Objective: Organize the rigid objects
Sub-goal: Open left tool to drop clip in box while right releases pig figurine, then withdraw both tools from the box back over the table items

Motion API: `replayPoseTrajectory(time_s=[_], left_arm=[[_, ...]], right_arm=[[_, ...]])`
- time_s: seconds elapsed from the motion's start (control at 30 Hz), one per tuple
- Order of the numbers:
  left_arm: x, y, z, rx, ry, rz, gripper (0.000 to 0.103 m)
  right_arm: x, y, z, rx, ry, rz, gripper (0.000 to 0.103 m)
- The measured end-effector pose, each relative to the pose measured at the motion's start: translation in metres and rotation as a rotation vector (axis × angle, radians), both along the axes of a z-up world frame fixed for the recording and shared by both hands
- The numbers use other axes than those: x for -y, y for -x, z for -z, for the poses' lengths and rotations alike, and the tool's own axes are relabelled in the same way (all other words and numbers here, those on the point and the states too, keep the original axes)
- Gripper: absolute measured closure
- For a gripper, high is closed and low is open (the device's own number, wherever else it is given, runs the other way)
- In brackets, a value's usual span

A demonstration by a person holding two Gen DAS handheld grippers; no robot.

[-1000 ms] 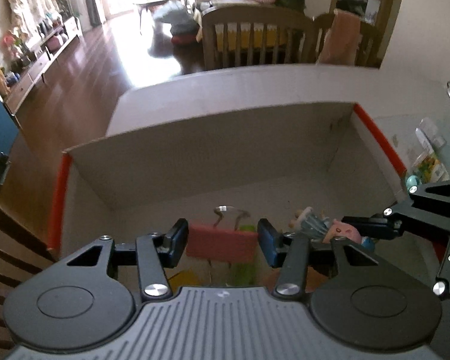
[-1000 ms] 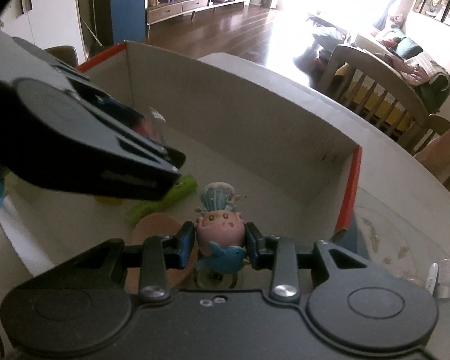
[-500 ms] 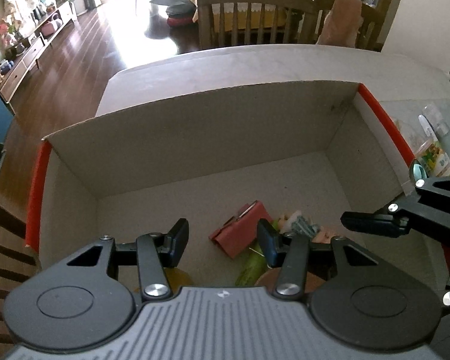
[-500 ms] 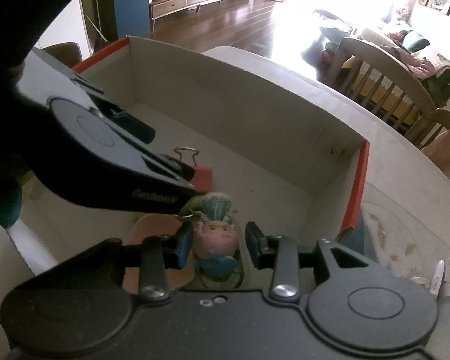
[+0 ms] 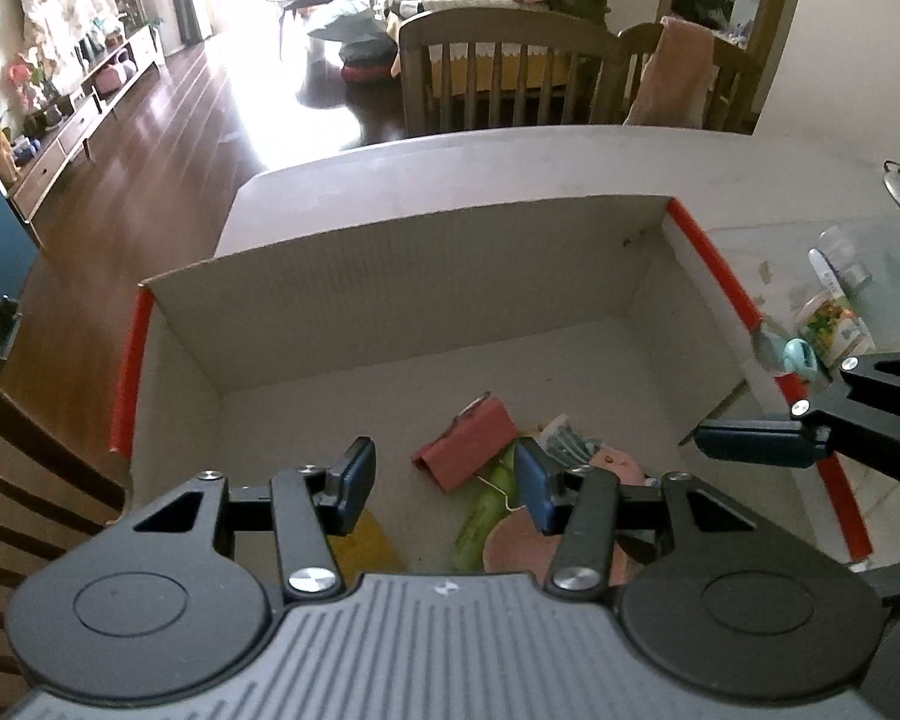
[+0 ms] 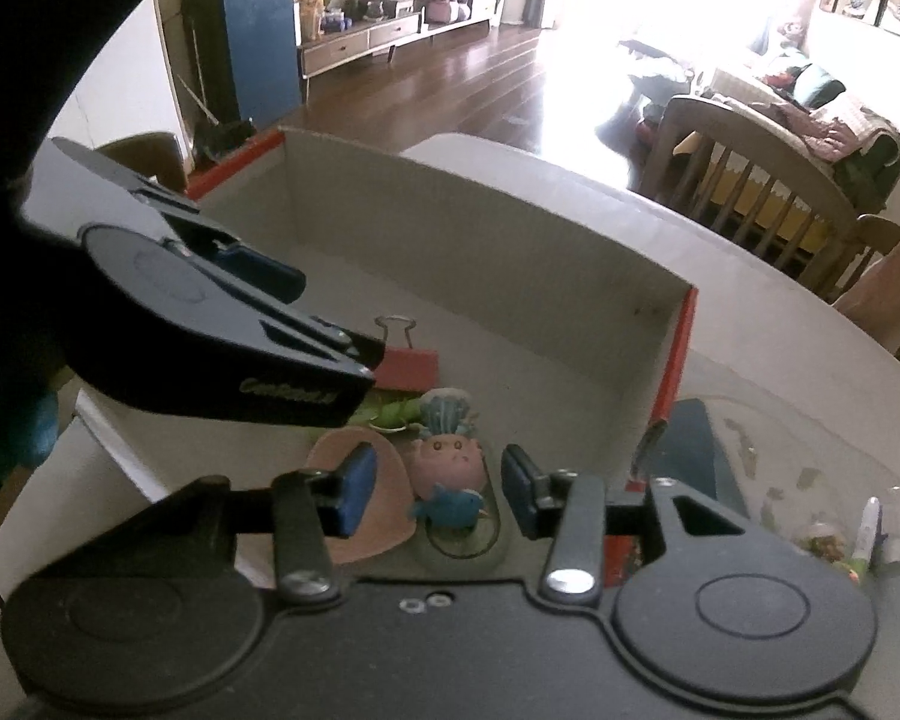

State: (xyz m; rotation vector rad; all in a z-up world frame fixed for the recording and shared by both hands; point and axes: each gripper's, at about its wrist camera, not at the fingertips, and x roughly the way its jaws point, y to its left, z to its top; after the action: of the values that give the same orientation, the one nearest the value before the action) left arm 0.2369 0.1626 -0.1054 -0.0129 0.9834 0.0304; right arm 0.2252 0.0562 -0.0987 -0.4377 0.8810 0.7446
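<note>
The left gripper [image 5: 444,483] hangs above the near end of an open grey cardboard box with red-taped edges [image 5: 390,276], its blue-padded fingers [image 5: 354,477] spread wide apart with nothing between them. Just ahead of its right fingertip, on the box floor, lies a red metal binder clip with a wire handle [image 5: 465,450]. Below and between the fingers lie a green elongated plastic piece [image 5: 480,516], a yellow flat object [image 5: 360,546] under the left finger, and a pink flat rounded piece [image 5: 516,546] under the right one.

The right gripper [image 6: 438,495] is also spread wide, gripping nothing. Directly beneath the gap between its fingers [image 6: 357,495] sits a small pink round-faced figurine with a teal shell-like top and a blue bird at its base [image 6: 450,462], lying on the box floor clear of both pads. The pink flat piece [image 6: 384,516] lies to its left under the left finger, and the red binder clip [image 6: 405,366] lies further ahead, partly hidden by the left gripper's black body [image 6: 222,354], which crosses the upper left of the right wrist view.

To the right of the box, on the pale table [image 6: 780,360], lie small bottles and a pen-like item [image 6: 867,528].
</note>
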Motion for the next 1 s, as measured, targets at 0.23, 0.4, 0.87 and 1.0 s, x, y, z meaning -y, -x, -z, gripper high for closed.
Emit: replayPoseTrajectory(time_s=[0.23,0.4,0.87,1.0], left_arm=[[0.007,0.018,-0.019,0.031,-0.014,-0.008,0.052],[0.013,0.033,-0.035,0.065,-0.026,-0.007,0.047],[0.037,0.072,-0.068,0.161,-0.023,-0.007,0.035],[0.047,0.085,-0.076,0.187,-0.007,-0.010,0.033]], right_arm=[[0.013,0.011,-0.019,0.028,-0.048,0.006,0.052],[0.021,0.021,-0.030,0.042,-0.079,0.007,0.051],[0.063,0.049,-0.060,0.058,-0.218,0.031,0.028],[0.080,0.060,-0.071,0.063,-0.262,0.029,0.021]])
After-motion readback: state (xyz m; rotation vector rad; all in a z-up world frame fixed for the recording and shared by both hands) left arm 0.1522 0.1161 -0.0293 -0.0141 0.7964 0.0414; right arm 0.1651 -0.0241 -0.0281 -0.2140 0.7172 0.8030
